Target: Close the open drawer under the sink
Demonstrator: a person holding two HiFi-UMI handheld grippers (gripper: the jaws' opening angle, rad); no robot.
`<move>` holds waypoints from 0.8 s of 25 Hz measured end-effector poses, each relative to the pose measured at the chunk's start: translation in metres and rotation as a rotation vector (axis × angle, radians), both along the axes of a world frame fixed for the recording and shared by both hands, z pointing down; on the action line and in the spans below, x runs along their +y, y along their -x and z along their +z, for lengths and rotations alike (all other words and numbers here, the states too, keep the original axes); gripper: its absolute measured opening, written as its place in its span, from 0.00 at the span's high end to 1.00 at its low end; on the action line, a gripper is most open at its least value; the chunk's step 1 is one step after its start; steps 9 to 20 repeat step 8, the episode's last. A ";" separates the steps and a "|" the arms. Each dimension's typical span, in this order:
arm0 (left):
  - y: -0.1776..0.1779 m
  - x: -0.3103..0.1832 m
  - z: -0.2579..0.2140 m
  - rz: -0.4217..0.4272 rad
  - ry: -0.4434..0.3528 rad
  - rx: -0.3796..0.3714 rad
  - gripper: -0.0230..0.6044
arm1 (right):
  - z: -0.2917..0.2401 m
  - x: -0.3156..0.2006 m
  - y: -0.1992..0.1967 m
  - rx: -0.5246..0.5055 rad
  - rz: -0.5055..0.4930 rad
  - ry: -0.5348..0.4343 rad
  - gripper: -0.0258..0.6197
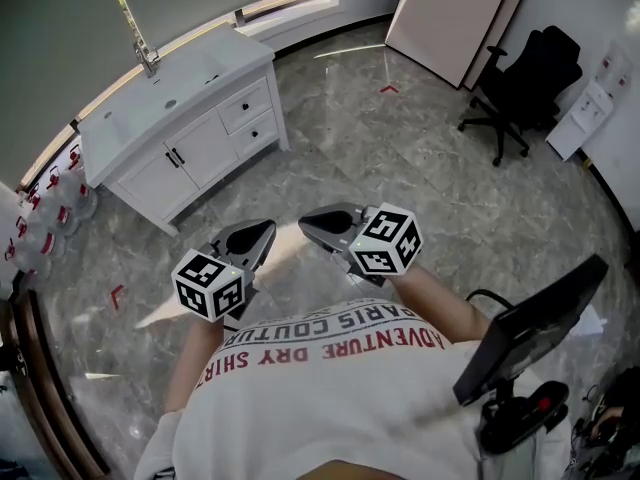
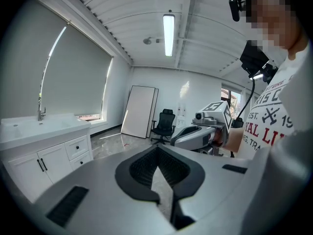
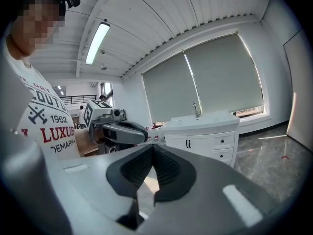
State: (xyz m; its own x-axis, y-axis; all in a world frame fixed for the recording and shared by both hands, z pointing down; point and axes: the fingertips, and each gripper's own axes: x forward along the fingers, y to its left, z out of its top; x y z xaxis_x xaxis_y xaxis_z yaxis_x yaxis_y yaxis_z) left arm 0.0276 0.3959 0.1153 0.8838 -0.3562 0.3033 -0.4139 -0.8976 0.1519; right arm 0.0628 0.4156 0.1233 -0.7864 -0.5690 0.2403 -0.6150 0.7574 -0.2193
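Observation:
The white sink cabinet (image 1: 150,153) stands against the window wall at the upper left, a faucet (image 1: 146,60) on top. Its two small drawers (image 1: 247,107) on the right side look flush with the cabinet front, as do the doors (image 1: 185,158). My left gripper (image 1: 262,234) and right gripper (image 1: 312,223) hover close to my body over the floor, well away from the cabinet. Both are shut with nothing between the pads. The left gripper view has the cabinet (image 2: 44,163) at lower left past my left gripper (image 2: 157,149). The right gripper view shows the cabinet (image 3: 205,138) beyond my right gripper (image 3: 153,148).
A black office chair (image 1: 522,86) stands at the upper right beside a leaning white panel (image 1: 450,13). Water bottles (image 1: 58,196) line the wall left of the cabinet. A dark screen on a stand (image 1: 530,333) is at my right side. Marble floor lies between me and the cabinet.

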 end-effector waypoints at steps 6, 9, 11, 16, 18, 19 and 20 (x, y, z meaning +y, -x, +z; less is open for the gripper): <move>-0.002 0.002 0.002 0.010 0.008 -0.009 0.96 | 0.001 0.001 -0.001 0.000 -0.001 0.008 0.96; -0.002 0.003 0.002 0.011 0.011 -0.012 0.96 | 0.000 0.001 0.000 -0.001 -0.002 0.010 0.96; -0.002 0.003 0.002 0.011 0.011 -0.012 0.96 | 0.000 0.001 0.000 -0.001 -0.002 0.010 0.96; -0.002 0.003 0.002 0.011 0.011 -0.012 0.96 | 0.000 0.001 0.000 -0.001 -0.002 0.010 0.96; -0.002 0.003 0.002 0.011 0.011 -0.012 0.96 | 0.000 0.001 0.000 -0.001 -0.002 0.010 0.96; -0.002 0.003 0.002 0.011 0.011 -0.012 0.96 | 0.000 0.001 0.000 -0.001 -0.002 0.010 0.96; -0.002 0.003 0.002 0.011 0.011 -0.012 0.96 | 0.000 0.001 0.000 -0.001 -0.002 0.010 0.96</move>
